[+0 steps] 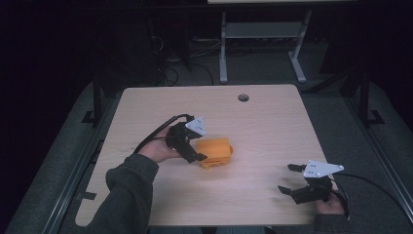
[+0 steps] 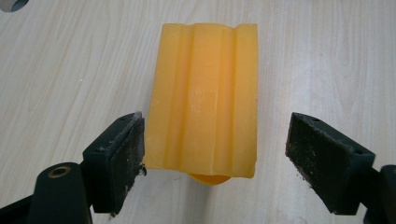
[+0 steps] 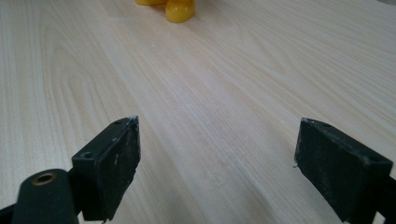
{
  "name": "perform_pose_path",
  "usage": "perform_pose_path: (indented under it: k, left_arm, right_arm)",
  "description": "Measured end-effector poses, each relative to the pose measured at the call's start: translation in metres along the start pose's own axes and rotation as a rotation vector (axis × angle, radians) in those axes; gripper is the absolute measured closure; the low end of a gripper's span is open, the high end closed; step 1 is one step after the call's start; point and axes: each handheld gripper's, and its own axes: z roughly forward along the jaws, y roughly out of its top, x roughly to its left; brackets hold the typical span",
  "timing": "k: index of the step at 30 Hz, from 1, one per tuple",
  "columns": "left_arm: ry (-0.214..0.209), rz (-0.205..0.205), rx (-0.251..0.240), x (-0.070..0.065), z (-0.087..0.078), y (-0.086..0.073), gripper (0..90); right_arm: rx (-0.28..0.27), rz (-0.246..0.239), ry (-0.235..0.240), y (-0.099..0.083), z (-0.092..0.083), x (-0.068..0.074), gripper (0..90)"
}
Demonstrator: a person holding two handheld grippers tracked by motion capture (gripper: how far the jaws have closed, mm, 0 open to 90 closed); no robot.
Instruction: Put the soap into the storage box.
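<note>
The left gripper (image 2: 215,144) is standing open, its jaws straddling the orange ribbed block (image 2: 205,98). The right gripper (image 3: 215,158) is hovering open, well apart from that block.

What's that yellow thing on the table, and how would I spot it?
On the pale wooden table, look left of centre, at the left gripper. Between its open jaws lies an orange-yellow ridged block, the table's one brightly coloured thing.

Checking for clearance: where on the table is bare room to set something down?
Bare wood runs from the yellow block back to the cable hole, and between the block and the right claw. It is crowded only at the block, where the open left claw straddles it.
</note>
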Motion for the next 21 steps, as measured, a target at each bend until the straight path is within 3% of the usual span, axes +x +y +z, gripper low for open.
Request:
perform_pose_path:
  k: [7, 9, 21]
  left_arm:
    - [0.004, 0.007, 0.015, -0.004, -0.003, -0.002, 19.6]
    - [0.003, -0.002, -0.012, -0.006, -0.005, -0.006, 19.8]
    - [0.025, -0.03, -0.032, -0.014, -0.018, -0.028, 19.9]
  right_arm:
    - [0.003, 0.006, -0.003, 0.0, 0.0, 0.0, 13.7]
    - [0.0, 0.005, -0.006, 0.0, 0.0, 0.0, 13.7]
    - [-0.007, 0.023, -0.029, 0.001, -0.001, 0.001, 13.7]
